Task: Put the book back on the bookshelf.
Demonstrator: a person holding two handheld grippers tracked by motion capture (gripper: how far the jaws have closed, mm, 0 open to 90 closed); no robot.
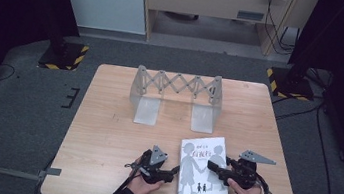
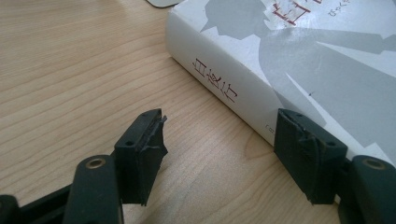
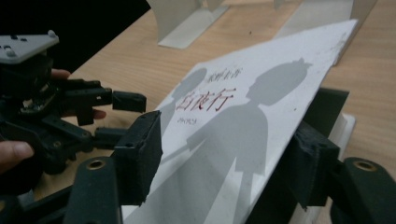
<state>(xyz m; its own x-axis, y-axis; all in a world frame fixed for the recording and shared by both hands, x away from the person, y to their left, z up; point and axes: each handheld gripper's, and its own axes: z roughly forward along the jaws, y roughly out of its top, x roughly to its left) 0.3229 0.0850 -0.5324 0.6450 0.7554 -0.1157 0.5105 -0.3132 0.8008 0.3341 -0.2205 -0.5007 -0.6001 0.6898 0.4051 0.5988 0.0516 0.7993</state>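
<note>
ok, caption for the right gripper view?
Right tongs lift the front cover of the white book, left tongs open beside its spine.

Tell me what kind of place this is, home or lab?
Most likely a lab or recording studio, not a home. A lone wooden table stands on grey carpet, black curtains hang at both sides, stand bases with yellow-black hazard tape flank it, and cables trail across the floor.

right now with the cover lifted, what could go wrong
The right gripper has its jaws around only the thin front cover of the white book, so it may crease or slip free. The left gripper is open at the spine and grips nothing, so the book could slide on the table.
</note>
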